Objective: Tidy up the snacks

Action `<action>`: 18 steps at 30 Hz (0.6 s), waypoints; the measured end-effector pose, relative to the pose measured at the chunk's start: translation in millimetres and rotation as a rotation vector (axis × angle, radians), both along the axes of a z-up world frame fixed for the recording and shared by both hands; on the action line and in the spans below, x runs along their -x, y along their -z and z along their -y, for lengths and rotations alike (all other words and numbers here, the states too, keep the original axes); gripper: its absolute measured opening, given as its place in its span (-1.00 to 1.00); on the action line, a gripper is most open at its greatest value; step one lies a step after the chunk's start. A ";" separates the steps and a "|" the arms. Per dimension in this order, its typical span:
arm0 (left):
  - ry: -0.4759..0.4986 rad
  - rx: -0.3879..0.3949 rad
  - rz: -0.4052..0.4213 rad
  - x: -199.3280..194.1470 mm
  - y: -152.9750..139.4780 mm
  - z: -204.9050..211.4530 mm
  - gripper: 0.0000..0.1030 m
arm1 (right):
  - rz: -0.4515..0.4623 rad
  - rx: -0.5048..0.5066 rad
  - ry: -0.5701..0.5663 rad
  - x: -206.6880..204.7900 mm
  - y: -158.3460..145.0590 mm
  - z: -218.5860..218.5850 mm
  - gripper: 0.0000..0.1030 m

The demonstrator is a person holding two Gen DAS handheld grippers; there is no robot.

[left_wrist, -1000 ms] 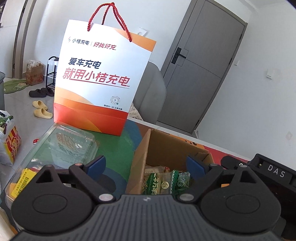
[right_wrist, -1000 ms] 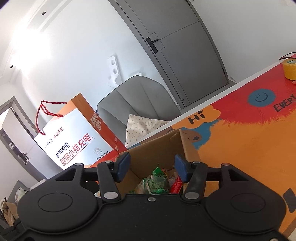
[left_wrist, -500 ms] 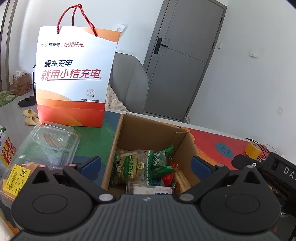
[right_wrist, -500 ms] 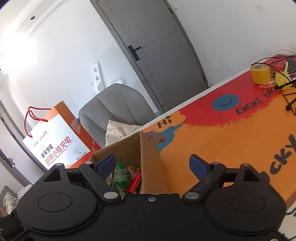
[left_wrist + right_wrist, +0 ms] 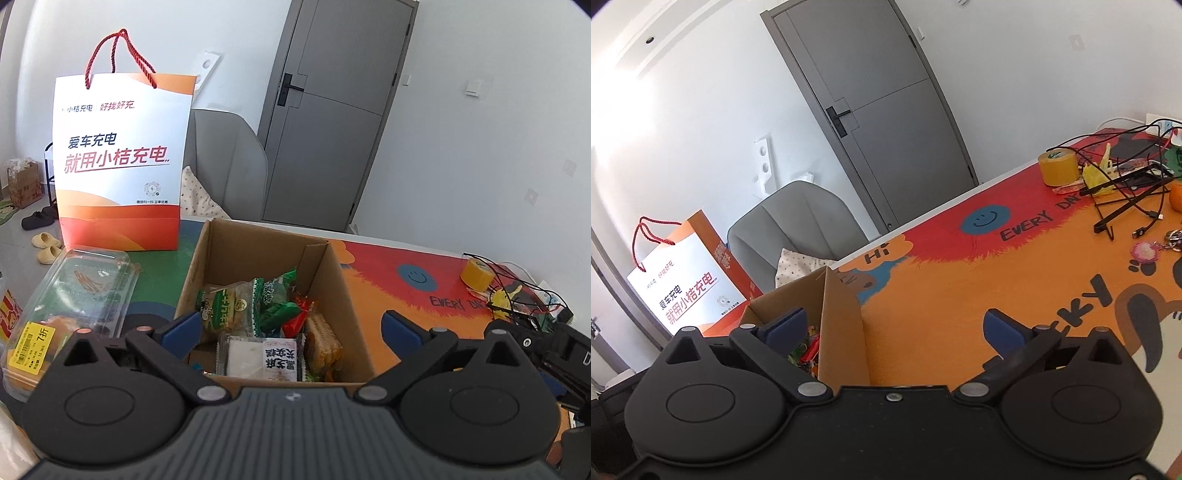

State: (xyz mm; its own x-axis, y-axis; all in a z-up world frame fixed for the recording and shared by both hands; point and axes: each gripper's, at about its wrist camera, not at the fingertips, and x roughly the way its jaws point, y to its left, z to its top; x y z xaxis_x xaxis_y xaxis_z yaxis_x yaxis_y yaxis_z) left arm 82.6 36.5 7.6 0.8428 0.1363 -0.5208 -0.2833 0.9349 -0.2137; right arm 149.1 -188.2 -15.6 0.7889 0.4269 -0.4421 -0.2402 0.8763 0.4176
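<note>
Both your grippers now hang with jaws spread wide and empty: the left gripper [image 5: 291, 326] has swung square over the cardboard box [image 5: 334, 273] of snacks [image 5: 258, 317], while the right gripper [image 5: 894, 328] has drifted to the box's right wall, ready to pick.

A lived-in home room, probably a dining or living area: a grey interior door [image 5: 325, 122] at upper centre, a grey padded chair [image 5: 221, 162] with a cushion behind the table [image 5: 960, 280], and slippers [image 5: 46, 245] on the floor at far left.
</note>
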 end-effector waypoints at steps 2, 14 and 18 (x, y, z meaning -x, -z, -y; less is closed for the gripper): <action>0.020 -0.012 0.007 5.7 -4.3 5.0 0.99 | 0.012 0.015 0.001 7.1 -2.9 6.0 0.99; 0.124 -0.070 0.022 44.7 -21.2 21.6 0.99 | 0.084 0.104 0.004 46.9 -24.6 36.6 1.00; 0.134 -0.076 0.027 57.4 -24.7 19.6 0.99 | 0.094 0.129 -0.002 57.9 -30.4 38.9 1.00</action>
State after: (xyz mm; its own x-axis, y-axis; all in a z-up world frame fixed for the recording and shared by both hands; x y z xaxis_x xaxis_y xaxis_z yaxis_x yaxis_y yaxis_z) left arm 25.2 16.9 32.2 0.8697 0.0601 -0.4900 -0.1501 0.9778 -0.1465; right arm 91.2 -227.1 14.8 0.8288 0.3729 -0.4173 -0.2746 0.9207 0.2774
